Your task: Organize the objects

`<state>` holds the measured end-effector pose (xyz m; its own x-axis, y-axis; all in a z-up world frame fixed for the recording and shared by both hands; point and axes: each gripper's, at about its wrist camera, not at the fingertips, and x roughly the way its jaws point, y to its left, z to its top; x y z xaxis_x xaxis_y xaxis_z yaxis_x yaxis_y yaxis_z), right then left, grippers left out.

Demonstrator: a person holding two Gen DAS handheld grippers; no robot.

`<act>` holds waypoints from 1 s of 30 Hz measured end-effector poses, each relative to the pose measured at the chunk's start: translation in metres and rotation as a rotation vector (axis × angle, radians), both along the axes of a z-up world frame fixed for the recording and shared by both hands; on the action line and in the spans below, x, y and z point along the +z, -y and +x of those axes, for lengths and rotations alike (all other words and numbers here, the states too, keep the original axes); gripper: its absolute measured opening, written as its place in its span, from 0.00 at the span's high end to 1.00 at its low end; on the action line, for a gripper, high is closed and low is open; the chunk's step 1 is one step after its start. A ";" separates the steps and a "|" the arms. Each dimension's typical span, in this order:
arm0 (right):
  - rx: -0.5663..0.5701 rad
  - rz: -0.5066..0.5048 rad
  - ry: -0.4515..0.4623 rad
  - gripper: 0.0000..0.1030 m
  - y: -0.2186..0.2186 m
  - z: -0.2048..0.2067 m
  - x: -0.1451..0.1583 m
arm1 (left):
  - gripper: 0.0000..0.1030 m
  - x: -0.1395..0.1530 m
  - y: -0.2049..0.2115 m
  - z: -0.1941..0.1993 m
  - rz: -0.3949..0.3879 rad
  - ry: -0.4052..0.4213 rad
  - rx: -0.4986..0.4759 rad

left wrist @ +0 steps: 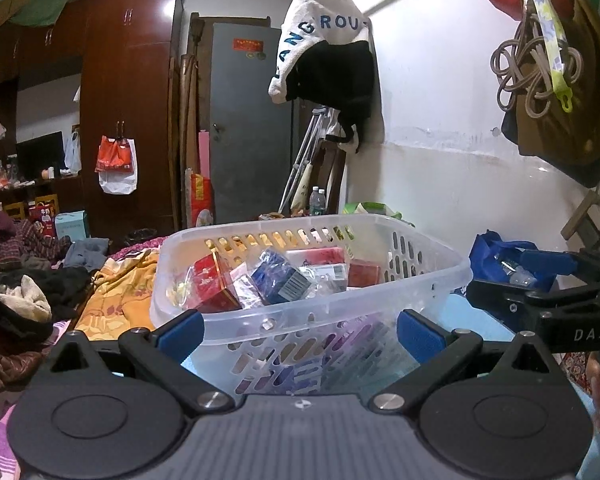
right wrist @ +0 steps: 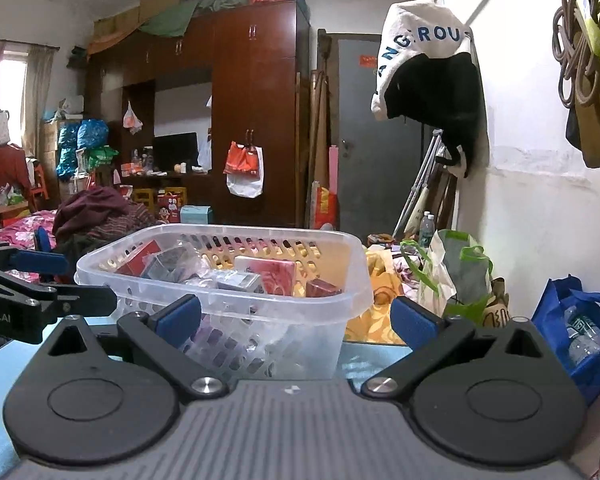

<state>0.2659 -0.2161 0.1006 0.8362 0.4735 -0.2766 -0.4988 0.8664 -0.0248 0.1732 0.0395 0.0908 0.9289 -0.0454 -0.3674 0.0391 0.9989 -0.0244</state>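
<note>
Both tools, left (left wrist: pixel 300 332) and right (right wrist: pixel 296 318), level, spread wide, empty-jawed before basket (left wrist: pixel 452 268).

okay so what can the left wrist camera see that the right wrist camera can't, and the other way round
Only the left wrist view shows the blue box lying inside the basket, and the dark clothes with a cream towel heaped at far left.

Only the right wrist view shows the curtained window, the blue sacks stacked beside it, and the green-handled bag right of the basket.

Both show the clear plastic basket of small boxes, the blue bag holding bottles, the wardrobe, the grey door, and both open claws: left, right.
</note>
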 end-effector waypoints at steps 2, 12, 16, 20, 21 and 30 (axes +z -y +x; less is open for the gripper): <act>0.001 0.000 -0.001 0.00 0.001 0.000 0.000 | 0.00 0.000 0.002 0.001 0.001 -0.007 -0.003; 0.002 0.002 0.004 0.00 0.000 -0.001 0.001 | 0.00 -0.003 0.004 0.001 0.007 -0.013 0.017; 0.003 0.011 -0.001 0.00 0.002 -0.001 0.002 | 0.00 -0.003 0.005 0.002 0.009 -0.018 0.015; -0.001 0.016 -0.003 0.00 0.005 -0.001 0.003 | 0.00 -0.003 0.006 0.002 0.012 -0.019 0.015; -0.001 0.018 -0.004 0.00 0.005 -0.001 0.003 | 0.00 -0.003 0.007 0.002 0.012 -0.019 0.016; 0.002 0.026 -0.005 0.00 0.007 -0.002 0.004 | 0.00 -0.004 0.009 0.004 0.006 -0.024 0.020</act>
